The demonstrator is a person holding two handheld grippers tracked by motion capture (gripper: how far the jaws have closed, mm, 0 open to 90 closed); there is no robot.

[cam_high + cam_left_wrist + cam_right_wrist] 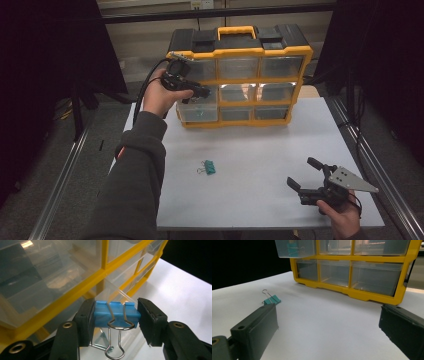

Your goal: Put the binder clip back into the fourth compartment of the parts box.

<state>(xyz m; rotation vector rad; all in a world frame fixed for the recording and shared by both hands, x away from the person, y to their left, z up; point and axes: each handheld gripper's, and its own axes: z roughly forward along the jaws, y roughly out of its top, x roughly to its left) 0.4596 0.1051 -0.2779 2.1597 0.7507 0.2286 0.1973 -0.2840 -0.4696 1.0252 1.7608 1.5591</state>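
Left claw point(113, 320) pinches a blue binder clip point(115, 314) over the organiser's point(240, 75) pulled-out left drawer point(197, 110); centre it inside the rim before you release. Right claw point(306, 176) idles wide open, empty, in front of the organiser, near the teal clip point(208, 167) on the surface point(260, 150).

Found a yellow-framed plastic drawer organiser with a black top point(240, 75) standing at the far edge of a white rectangular table point(280, 150), about mid-width. Saw one clear plastic drawer point(295, 247) in its left column, above the bottom row, pulled forward of the others, with a small stored clip point(292, 248) inside. Found the left gripper point(115, 315) over that drawer, a blue metal binder clip point(115, 312) pinched between its jaws. Noted a teal binder clip point(208, 168) on the table nearer the person, left of centre, well apart from the organiser. Located the right gripper point(303, 173) at the near right corner, jaws spread, right of the teal binder clip.
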